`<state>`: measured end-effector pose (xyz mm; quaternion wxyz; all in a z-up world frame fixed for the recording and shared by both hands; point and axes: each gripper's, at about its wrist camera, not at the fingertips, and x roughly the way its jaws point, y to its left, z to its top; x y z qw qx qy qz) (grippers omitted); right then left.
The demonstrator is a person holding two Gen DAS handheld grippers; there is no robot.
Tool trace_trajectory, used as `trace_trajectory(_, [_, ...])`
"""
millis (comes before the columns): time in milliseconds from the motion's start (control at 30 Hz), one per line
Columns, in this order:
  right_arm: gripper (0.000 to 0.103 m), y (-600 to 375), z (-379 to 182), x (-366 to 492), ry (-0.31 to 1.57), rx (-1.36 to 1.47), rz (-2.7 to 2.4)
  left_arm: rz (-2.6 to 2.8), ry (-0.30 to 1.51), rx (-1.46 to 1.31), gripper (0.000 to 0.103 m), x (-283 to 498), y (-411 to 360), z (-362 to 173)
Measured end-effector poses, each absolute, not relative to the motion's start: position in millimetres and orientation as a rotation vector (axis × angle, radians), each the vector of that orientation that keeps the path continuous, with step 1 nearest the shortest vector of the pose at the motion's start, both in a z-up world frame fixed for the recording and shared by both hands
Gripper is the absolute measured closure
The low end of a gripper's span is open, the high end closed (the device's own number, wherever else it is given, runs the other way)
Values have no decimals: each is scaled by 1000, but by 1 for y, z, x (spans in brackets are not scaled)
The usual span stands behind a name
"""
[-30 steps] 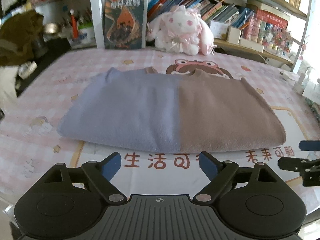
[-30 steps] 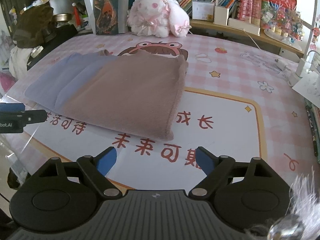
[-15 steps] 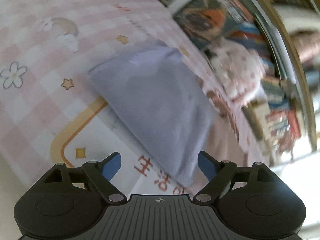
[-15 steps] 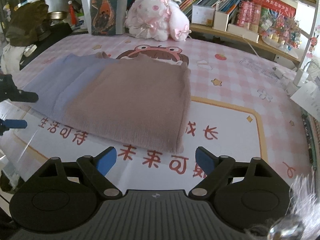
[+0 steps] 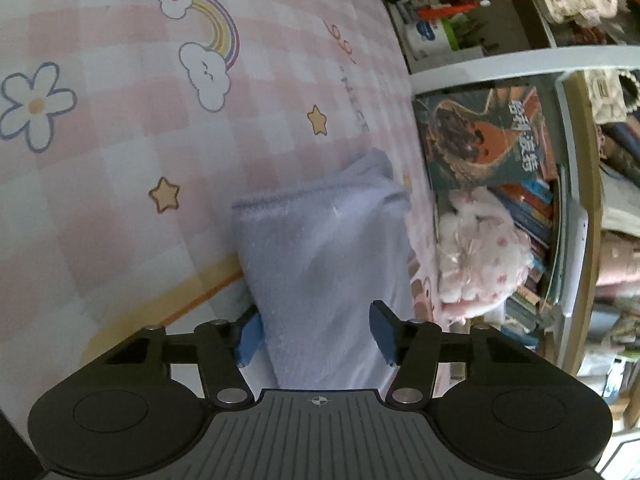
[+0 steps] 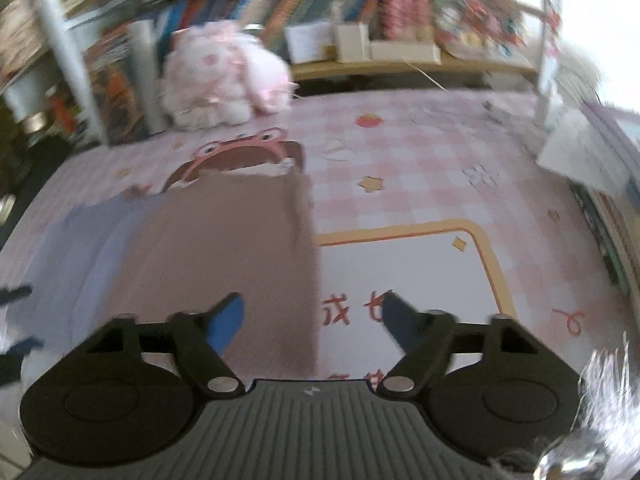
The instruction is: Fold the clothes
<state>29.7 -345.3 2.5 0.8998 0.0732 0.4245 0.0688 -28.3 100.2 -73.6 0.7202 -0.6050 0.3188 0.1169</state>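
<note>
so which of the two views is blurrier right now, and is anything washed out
The right wrist view is blurrier: the plush toy and shelf books smear with motion, and its top right corner is washed out. The left wrist view is sharper on the folded garment, rolled sideways, with fisheye bending of the shelf frame.

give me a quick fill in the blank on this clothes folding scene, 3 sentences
1. The left gripper has its fingers on either side of the garment's ____ colored end.
2. The right gripper is over the garment's ____ colored end, jaws apart.
3. The plush toy by the bookshelf is white and ____.

Missing words: lavender; brown; pink
</note>
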Motion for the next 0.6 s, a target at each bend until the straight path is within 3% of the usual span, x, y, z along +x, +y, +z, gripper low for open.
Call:
trace_trajectory(67, [64, -347, -6, 39, 928, 161, 117, 259, 716, -1329, 64, -23, 102, -75])
trace_trajectory(233, [82, -344, -23, 50, 996, 200, 126, 247, 748, -1149, 88, -12, 95, -59])
trace_trajectory(400, [84, -334, -24, 49, 990, 149, 119, 43, 653, -718, 85, 3, 59, -7])
trace_trajectory(500, [84, -330, -24, 49, 991, 135, 112, 64, 707, -781, 84, 9, 69, -22])
trace_trajectory(600, [84, -329, -24, 51, 994, 139, 104, 89, 743, -982, 76, 9, 92, -47])
